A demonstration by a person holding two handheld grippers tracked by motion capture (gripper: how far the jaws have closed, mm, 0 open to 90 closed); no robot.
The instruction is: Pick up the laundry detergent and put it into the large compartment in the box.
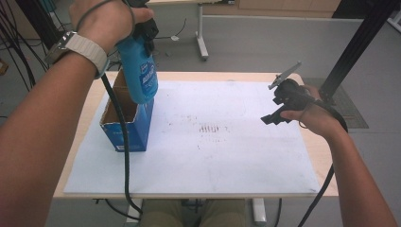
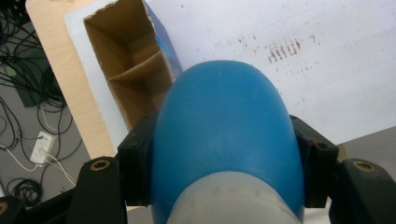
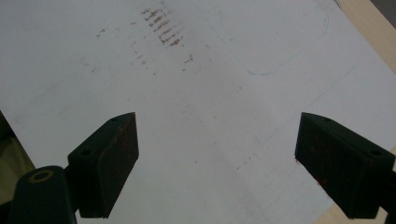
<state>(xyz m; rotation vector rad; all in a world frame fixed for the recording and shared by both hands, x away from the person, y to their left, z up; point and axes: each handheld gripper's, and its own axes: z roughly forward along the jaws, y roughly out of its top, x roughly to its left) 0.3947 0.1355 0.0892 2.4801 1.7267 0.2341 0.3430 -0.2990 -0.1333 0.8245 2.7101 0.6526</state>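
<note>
A blue bottle (image 1: 142, 78) with a white label hangs upright above the open top of a blue cardboard box (image 1: 125, 127) at the table's left. My left gripper (image 1: 143, 42) is shut on the bottle's upper end, under the person's hand. In the left gripper view both pads press the sides of the bottle (image 2: 224, 135), and the box (image 2: 126, 70) with its inner divider lies below. My right gripper (image 1: 273, 113) hovers open over the right side of the white board (image 1: 227, 161). Its jaws (image 3: 229, 163) stand wide apart with nothing between them.
Brownish smudges (image 1: 210, 128) mark the board's middle, and they show again as smudges (image 3: 161, 28) ahead of the right jaws. The wooden table (image 1: 324, 158) rims the board. Cables (image 1: 14, 61) lie on the floor at left. A black frame post (image 1: 354, 47) stands at the far right.
</note>
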